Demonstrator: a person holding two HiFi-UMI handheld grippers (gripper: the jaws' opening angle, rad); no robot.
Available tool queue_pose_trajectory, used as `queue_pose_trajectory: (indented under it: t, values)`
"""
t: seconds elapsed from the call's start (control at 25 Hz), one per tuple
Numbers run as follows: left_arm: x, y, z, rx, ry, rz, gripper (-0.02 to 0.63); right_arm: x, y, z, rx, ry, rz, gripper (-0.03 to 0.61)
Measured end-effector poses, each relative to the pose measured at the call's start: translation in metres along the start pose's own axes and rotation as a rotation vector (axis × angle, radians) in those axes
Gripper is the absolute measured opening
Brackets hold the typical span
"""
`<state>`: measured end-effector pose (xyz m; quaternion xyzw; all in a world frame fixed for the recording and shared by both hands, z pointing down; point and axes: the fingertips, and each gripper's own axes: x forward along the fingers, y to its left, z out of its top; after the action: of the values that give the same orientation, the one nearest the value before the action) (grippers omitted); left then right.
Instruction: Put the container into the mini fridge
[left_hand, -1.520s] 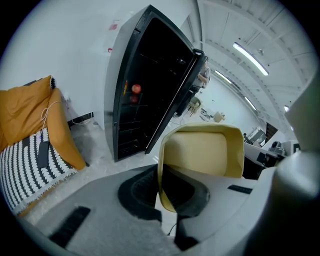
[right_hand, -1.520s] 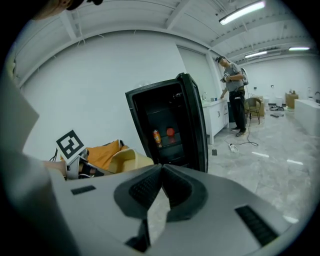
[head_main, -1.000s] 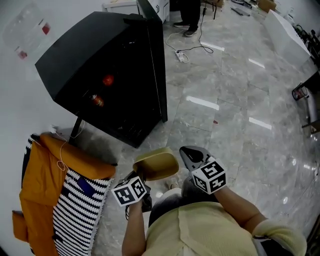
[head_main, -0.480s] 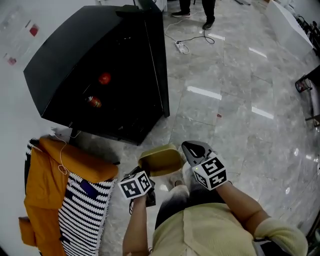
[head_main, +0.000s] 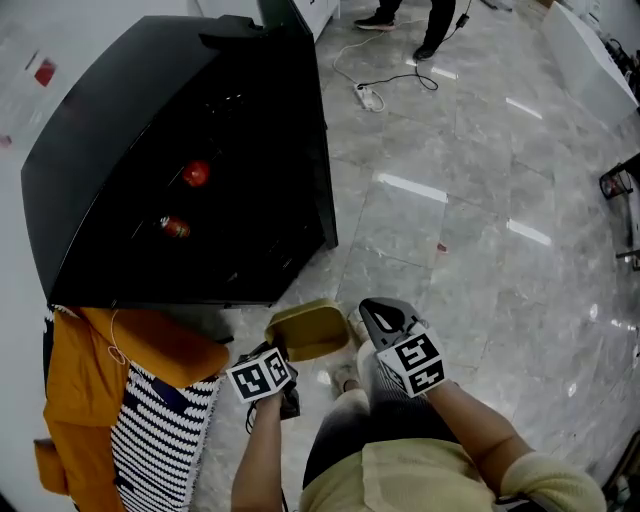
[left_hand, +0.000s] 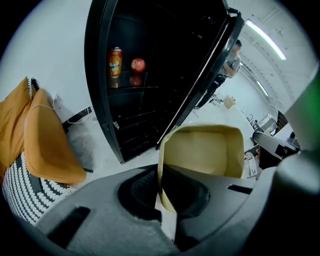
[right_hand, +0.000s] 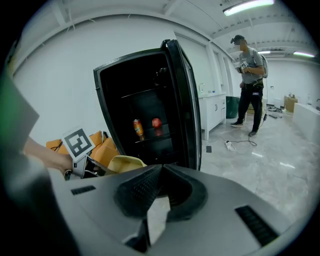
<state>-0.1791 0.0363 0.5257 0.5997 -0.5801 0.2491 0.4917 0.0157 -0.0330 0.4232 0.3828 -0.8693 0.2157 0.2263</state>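
Yellow container (head_main: 310, 330) up off the floor, clamped by its near wall in the left claw (left_hand: 161, 196), open mouth facing forward and nothing visible inside it. The right claw (right_hand: 161, 192) hangs just beside it with its jaws pressed together on nothing, so it plays no part in the carry.

Straight ahead stands the black mini fridge (head_main: 180, 150), door (right_hand: 184, 100) swung wide. That part looks taken care of. Inside, a can (left_hand: 115, 61) and an apple (left_hand: 138, 64) sit side by side on a shelf (left_hand: 125, 87); the racks below them look bare, though it's dark in there and hard to be sure.

So: pick-up done, fridge open, container in the air, well short of the opening. What's left, by my read, is the approach, sliding it onto a free shelf clear of the can and apple, letting go, and perhaps shutting the door. An orange jacket (head_main: 90, 400) lies on the floor left of the path.
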Motion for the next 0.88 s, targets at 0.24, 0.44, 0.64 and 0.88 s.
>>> queue_pose_trajectory:
  t: [0.24, 0.44, 0.64, 0.88]
  values:
    - [0.044, 0.008, 0.017, -0.041, 0.038, 0.019, 0.021, 0.03, -0.024, -0.007, -0.034, 0.027, 0.029, 0.029]
    - [0.082, 0.013, 0.032, -0.051, 0.053, 0.034, 0.021, 0.058, -0.047, -0.011, -0.048, 0.045, 0.045, 0.029]
    - [0.112, 0.024, 0.03, -0.101, 0.069, 0.05, 0.021, 0.086, -0.061, -0.017, -0.074, 0.058, 0.057, 0.029]
    - [0.153, 0.042, 0.014, -0.241, 0.076, 0.057, 0.021, 0.113, -0.061, -0.044, -0.099, 0.088, 0.081, 0.029]
